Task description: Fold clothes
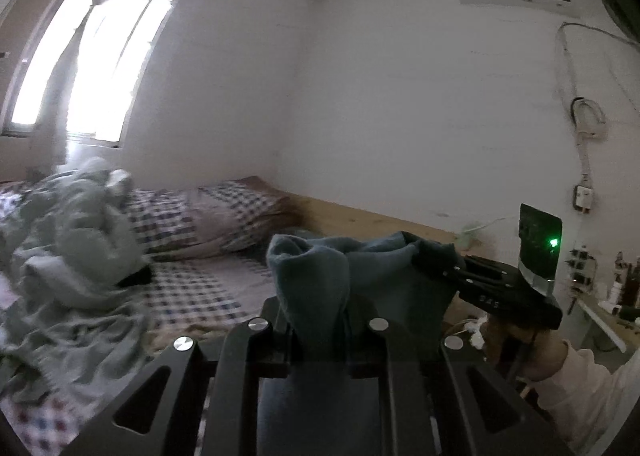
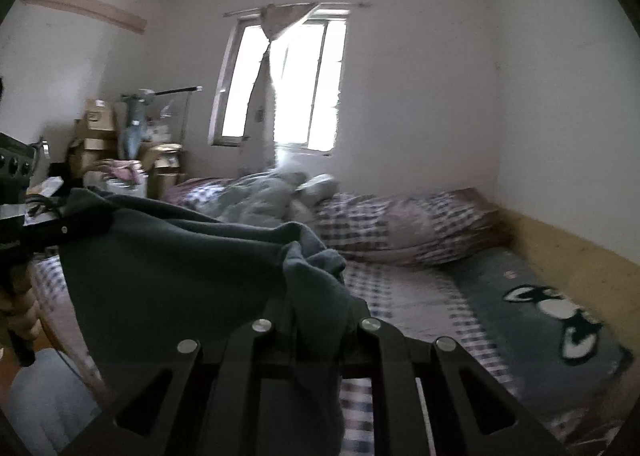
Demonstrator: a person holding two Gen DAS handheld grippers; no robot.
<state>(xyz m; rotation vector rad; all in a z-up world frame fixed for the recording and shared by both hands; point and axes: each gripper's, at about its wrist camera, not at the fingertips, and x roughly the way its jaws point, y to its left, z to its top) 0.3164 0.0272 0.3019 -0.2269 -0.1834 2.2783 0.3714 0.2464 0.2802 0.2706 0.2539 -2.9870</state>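
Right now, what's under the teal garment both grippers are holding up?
Below the teal garment hangs the checked bedsheet, with a panda-print blanket beside it. The cloth hides the bed directly underneath and both grippers' fingertips.

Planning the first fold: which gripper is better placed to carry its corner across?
Neither clearly. The left gripper and right gripper each pinch the teal garment, stretched between them above the bed.
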